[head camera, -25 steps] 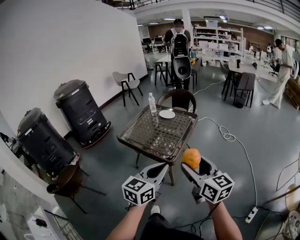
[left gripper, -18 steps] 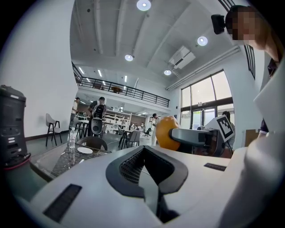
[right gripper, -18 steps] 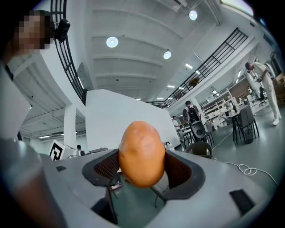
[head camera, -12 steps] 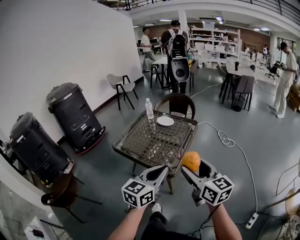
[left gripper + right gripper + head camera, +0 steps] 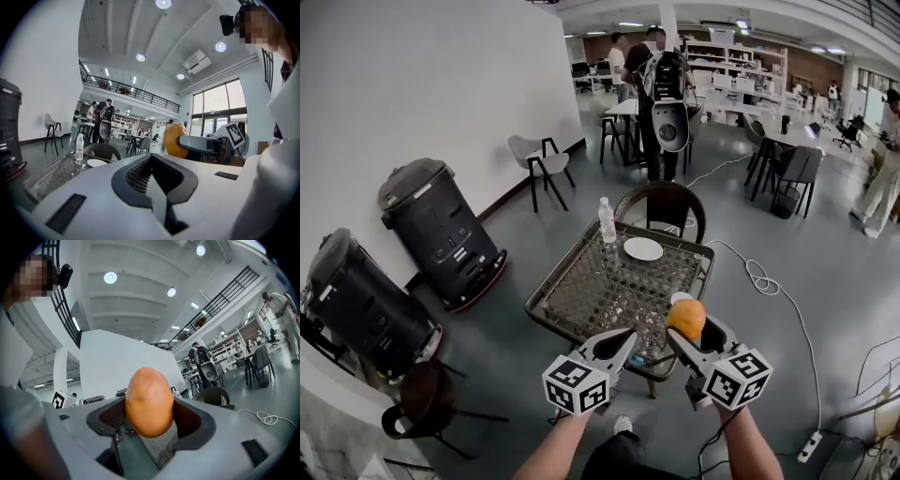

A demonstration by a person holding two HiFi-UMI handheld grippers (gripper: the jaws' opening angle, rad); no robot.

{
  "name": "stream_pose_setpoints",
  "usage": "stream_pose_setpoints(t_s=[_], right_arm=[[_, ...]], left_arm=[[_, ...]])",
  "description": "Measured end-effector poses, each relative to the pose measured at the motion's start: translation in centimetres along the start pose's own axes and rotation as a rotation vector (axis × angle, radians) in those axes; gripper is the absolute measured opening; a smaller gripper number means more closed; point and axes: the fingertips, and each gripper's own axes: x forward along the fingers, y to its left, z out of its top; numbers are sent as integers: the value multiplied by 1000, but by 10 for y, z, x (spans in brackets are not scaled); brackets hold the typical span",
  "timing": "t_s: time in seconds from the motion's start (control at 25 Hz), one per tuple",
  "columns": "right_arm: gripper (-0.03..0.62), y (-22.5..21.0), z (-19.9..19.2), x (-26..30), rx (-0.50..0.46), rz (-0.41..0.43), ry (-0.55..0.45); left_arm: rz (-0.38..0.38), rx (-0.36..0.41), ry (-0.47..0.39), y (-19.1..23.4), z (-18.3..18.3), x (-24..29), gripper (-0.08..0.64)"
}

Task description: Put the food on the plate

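The right gripper (image 5: 150, 422) held an orange, egg-shaped food (image 5: 149, 399) clamped between its two jaws; a dark chair (image 5: 213, 396) stood behind.

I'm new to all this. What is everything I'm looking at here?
table: one, dark frame, see-through top, mid-floor
plate: one, white, far side of the table
bottle: one, clear, on the table, left of the plate
wicker chair: one, brown, behind the table
bins: two, black, by the left wall
cable: one, white, floor right of the table
food: one, orange, in the right gripper
left gripper: grey, shut, empty
right gripper: grey, closed on the food
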Motion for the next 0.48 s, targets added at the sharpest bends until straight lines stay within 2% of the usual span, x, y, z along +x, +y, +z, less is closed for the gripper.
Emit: stream_pose_setpoints(t_s=[0.28, 0.48], right_arm=[[322, -19, 5, 81, 2, -33, 28], [322, -30, 13, 118, 13, -64, 53]], left_arm=[[-50, 7, 24, 76, 19, 31, 8], [-92, -19, 22, 107, 37, 48, 8]])
